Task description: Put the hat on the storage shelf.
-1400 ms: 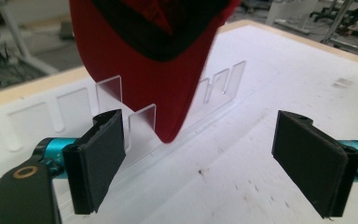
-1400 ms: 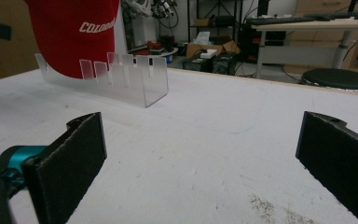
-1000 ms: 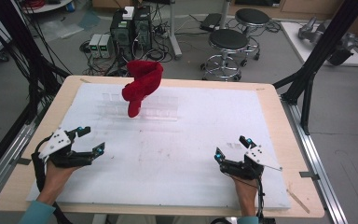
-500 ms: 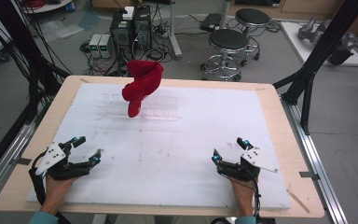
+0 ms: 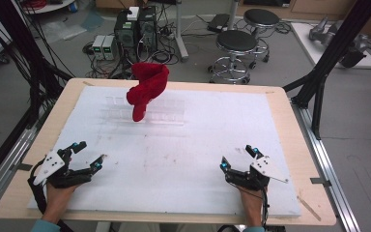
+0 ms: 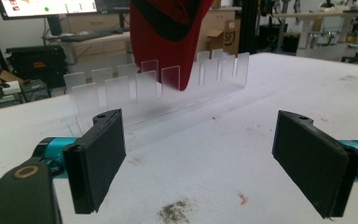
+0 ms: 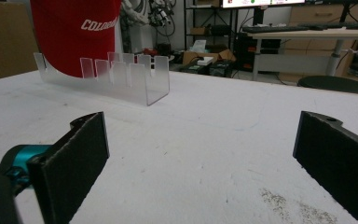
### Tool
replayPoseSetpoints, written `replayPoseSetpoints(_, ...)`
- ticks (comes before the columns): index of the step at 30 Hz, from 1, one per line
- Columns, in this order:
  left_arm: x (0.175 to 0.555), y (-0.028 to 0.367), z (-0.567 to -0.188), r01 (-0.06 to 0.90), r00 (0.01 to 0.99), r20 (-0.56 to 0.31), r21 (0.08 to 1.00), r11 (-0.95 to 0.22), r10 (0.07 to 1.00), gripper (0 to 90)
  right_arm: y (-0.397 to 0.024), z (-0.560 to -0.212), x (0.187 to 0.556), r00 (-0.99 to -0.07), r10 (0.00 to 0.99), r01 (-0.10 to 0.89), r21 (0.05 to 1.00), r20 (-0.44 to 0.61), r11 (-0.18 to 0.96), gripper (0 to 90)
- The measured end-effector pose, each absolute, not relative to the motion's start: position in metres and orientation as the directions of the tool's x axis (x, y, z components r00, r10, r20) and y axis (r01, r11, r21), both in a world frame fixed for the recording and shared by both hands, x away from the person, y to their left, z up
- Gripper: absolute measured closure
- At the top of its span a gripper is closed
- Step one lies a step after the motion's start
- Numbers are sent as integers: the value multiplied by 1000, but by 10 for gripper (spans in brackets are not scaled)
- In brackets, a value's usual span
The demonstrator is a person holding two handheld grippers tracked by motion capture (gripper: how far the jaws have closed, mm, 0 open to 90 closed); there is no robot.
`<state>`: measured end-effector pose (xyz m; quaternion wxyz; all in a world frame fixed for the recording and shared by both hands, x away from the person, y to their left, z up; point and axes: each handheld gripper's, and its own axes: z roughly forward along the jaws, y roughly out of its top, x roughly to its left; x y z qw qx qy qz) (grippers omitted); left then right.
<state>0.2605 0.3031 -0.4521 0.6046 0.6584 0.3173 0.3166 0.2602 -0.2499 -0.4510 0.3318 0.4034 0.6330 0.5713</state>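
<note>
— Left claw [image 5: 88, 155]?
— Spread wide, empty, at the near-left of the desk [image 5: 280, 116].
— And beyond it?
— Red cap [image 5: 146, 88] propped in the clear slotted rack [image 5: 149, 112], far centre-left.
— Right claw [image 5: 239, 157]?
— Wide apart too, near right.

I see: red cloth cap [image 5: 147, 87], matt | slotted rack [image 7: 116, 77], clear smooth plastic | table sheet [image 5: 183, 159], matt white, scuffed | table rim [image 5: 299, 145], pale wood | left gripper [image 6: 198, 161] pads [image 6: 100, 158], matt black, finely textured

Grey floor [image 5: 48, 53], two round black stools [image 5: 236, 42], what looks like computer towers [image 5: 136, 28], tangled cables, black frame legs [image 5: 319, 77]
</note>
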Motion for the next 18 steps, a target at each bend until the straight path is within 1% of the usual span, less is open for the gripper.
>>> replayPoseSetpoints(7,260,303,-452,34,596,31,997,-64,802,175,-250,-451,260,-450,892,135,991,46,17,22)
replayPoseSetpoints(15,260,303,-452,28,593,38,997,-68,804,175,-250,-452,259,-452,892,116,993,30,25,22)
replayPoseSetpoints(18,259,304,-453,23,595,34,998,-59,803,175,-250,-452,258,-450,892,118,993,42,13,22)
